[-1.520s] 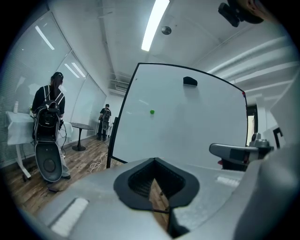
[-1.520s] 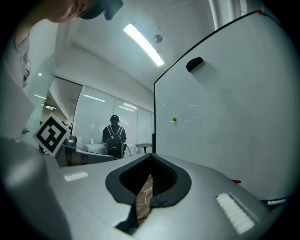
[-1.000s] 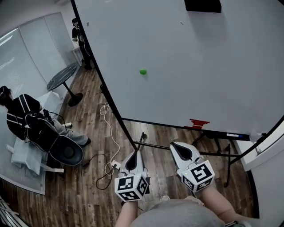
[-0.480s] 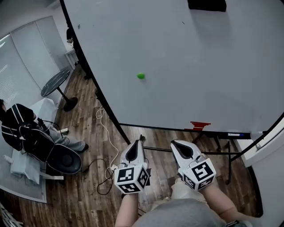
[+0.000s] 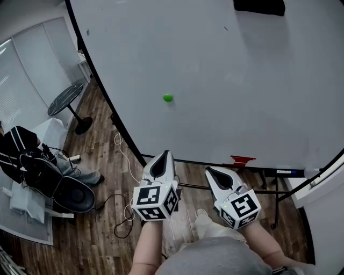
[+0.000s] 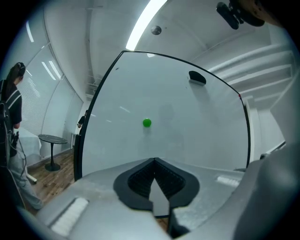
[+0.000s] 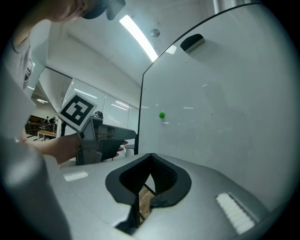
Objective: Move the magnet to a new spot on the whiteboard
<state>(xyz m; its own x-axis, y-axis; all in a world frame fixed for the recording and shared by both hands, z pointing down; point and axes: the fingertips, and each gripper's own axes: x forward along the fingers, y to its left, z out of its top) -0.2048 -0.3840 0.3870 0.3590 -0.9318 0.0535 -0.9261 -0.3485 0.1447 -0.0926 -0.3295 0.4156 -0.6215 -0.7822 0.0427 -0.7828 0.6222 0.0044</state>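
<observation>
A small green magnet (image 5: 168,98) sticks to the big whiteboard (image 5: 226,80), left of its middle. It also shows as a green dot, the magnet (image 6: 147,123) in the left gripper view and the magnet (image 7: 161,115) in the right gripper view. My left gripper (image 5: 163,156) is shut and empty, well short of the board and below the magnet. To its right, my right gripper (image 5: 213,173) is also shut with nothing in it. The left gripper (image 7: 123,133) appears from the side in the right gripper view.
A black eraser (image 5: 259,6) sits at the board's top right. Red marks (image 5: 241,159) are near the bottom edge, above a pen tray (image 5: 285,172). The board stand's legs (image 5: 269,189) stand on wood floor. At left are a round table (image 5: 65,98), a cable (image 5: 127,161) and a seated person (image 5: 21,147).
The left gripper has risen and moved forward toward the board. The right gripper has moved forward a little. The view has shifted, so the magnet sits lower in the picture.
</observation>
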